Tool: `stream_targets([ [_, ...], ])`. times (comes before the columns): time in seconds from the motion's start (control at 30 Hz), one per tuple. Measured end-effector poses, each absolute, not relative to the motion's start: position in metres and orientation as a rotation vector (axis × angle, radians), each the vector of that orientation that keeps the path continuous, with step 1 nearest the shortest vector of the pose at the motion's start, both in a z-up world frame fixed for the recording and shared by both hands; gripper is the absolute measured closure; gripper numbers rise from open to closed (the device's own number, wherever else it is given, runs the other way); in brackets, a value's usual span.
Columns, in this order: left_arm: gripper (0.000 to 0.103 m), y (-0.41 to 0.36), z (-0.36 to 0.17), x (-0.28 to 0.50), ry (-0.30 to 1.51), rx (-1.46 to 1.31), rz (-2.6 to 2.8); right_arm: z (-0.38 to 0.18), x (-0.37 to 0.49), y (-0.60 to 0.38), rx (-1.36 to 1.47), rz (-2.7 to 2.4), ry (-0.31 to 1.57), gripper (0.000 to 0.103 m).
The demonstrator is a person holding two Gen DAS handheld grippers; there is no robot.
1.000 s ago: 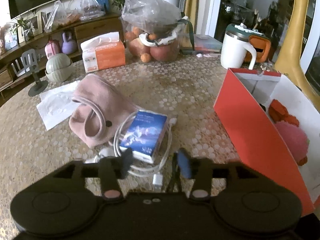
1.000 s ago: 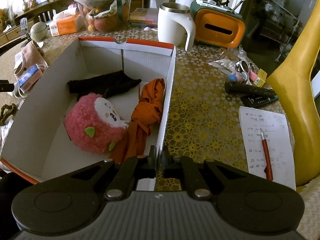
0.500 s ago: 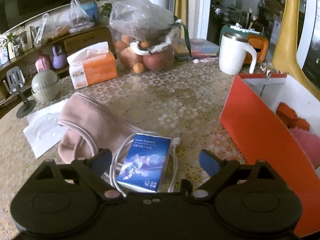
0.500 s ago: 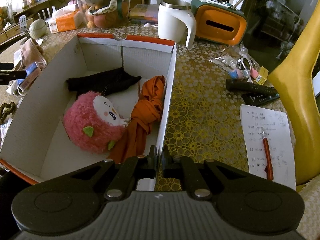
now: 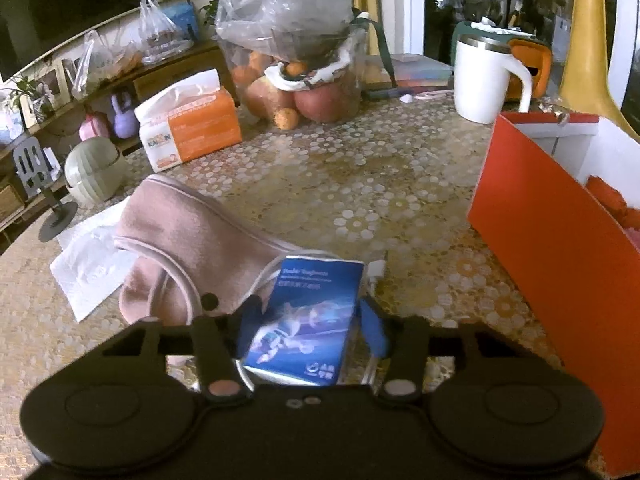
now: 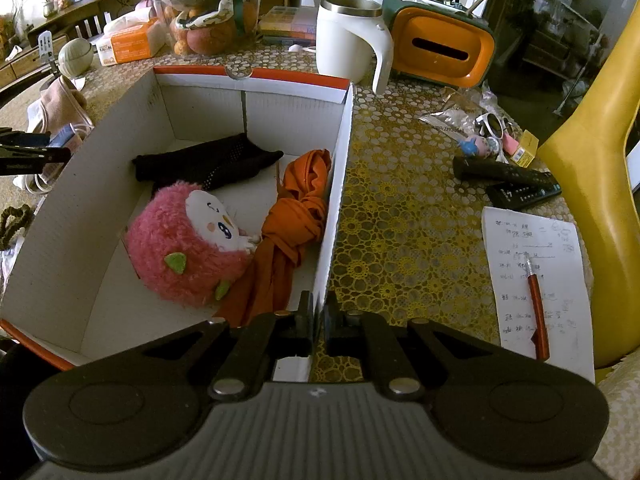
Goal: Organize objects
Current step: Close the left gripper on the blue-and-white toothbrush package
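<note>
A blue carton (image 5: pixel 308 312) lies on a coiled white cable (image 5: pixel 376 270) beside a pink pouch (image 5: pixel 192 240). My left gripper (image 5: pixel 310 330) straddles the carton. Its jaws are closing, and both blue pads (image 5: pixel 248 326) touch the carton's sides. The red-and-white cardboard box (image 5: pixel 552 248) stands to the right of it. In the right wrist view my right gripper (image 6: pixel 319 320) is shut on that box's right wall (image 6: pixel 336 200). Inside the box lie a pink plush toy (image 6: pixel 188 248), an orange cloth (image 6: pixel 292 220) and a black cloth (image 6: pixel 208 160).
An orange tissue pack (image 5: pixel 188 120), a plastic bag of fruit (image 5: pixel 292 60) and a white mug (image 5: pixel 484 76) stand at the back. White tissue paper (image 5: pixel 88 264) lies left of the pouch. Two remotes (image 6: pixel 508 180) and a written sheet with a red pen (image 6: pixel 536 280) lie right of the box.
My left gripper moved forward and down over the blue carton, spread its jaws wide, then brought them in onto the carton's sides. The right gripper has not moved.
</note>
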State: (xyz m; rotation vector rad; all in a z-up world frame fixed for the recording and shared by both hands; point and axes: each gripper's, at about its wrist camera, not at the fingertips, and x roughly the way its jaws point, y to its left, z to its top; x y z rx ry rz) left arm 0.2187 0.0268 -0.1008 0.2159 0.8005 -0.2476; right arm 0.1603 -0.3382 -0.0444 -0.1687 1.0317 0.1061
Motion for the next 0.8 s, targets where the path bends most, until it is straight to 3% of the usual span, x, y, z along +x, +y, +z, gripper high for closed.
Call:
stream_targets([
  [0.13, 0.073, 0.026, -0.097, 0.216, 0.778, 0.213, -0.262, -0.044, 0.160, -0.338, -0.170, 0.106, 1.031, 0.098],
  [0.23, 0.075, 0.023, -0.095, 0.215, 0.782, 0.224, -0.258, -0.044, 0.160, -0.338, -0.170, 0.106, 1.031, 0.098],
  [0.33, 0.062, 0.021, -0.096, 0.216, 0.792, 0.245, -0.243, -0.044, 0.160, -0.338, -0.174, 0.105, 1.027, 0.098],
  [0.43, 0.058, 0.023, -0.097, 0.218, 0.802, 0.232, -0.234, -0.044, 0.161, -0.338, -0.175, 0.106, 1.027, 0.098],
  [0.53, 0.048, 0.024, -0.101, 0.221, 0.815, 0.231, -0.222, -0.044, 0.160, -0.338, -0.174, 0.106, 1.027, 0.098],
  [0.8, 0.047, 0.025, -0.107, 0.226, 0.829, 0.223, -0.223, -0.044, 0.161, -0.338, -0.167, 0.109, 1.028, 0.098],
])
